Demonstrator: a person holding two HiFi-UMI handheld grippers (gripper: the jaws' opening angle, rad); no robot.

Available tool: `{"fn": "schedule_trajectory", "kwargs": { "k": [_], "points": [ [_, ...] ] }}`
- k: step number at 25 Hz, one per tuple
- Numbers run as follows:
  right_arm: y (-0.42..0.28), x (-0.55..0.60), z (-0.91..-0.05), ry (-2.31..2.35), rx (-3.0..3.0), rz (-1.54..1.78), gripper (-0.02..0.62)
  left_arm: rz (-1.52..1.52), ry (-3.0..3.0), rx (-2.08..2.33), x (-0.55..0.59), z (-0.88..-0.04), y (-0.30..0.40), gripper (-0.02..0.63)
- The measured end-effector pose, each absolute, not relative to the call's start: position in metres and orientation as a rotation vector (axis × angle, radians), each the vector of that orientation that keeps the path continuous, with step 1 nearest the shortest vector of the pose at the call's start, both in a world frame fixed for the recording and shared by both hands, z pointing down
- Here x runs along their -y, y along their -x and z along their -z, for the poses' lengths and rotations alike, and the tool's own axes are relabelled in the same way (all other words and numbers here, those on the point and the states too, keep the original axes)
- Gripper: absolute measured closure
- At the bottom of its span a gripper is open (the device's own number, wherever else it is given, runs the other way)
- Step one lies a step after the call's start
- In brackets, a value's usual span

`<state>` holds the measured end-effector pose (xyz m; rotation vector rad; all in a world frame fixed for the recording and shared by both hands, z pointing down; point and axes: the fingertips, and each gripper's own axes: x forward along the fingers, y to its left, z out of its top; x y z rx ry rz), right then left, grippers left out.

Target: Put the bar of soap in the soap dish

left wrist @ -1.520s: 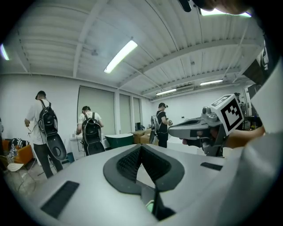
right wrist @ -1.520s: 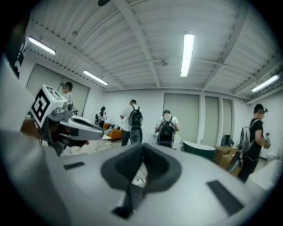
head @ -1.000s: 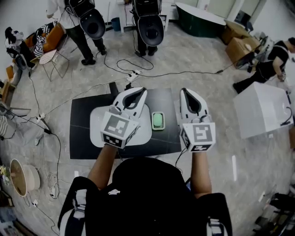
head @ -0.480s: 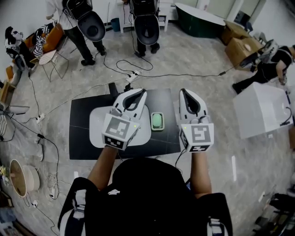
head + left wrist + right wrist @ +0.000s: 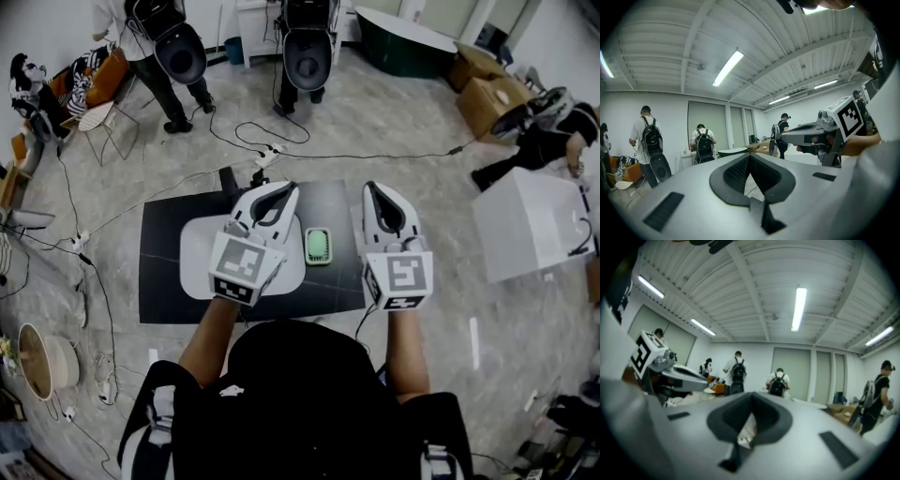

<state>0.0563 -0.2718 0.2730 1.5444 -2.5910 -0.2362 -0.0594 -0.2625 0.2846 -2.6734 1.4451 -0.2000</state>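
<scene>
Presently we find left gripper [image 5: 280, 187] and right gripper [image 5: 377, 187] both closed, empty, level. Dish [image 5: 319, 246] lies below and between them, nearer the left, long axis pointing away. Soap we cannot make out.

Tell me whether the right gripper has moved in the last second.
No. The right gripper hangs just right of the green soap dish over the black mat, with the same gap as before; only the camera shifted slightly.
</scene>
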Motion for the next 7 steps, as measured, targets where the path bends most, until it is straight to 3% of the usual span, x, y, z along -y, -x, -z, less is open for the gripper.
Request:
{"fn": "schedule_trajectory", "kwargs": {
  "k": [7],
  "points": [
    [-0.0631, 0.2681, -0.2734, -1.589, 2.542, 0.181, 0.561, 0.191, 2.665, -1.456, 0.2599, -0.2861, 0.0589, 0.581]
  ]
}}
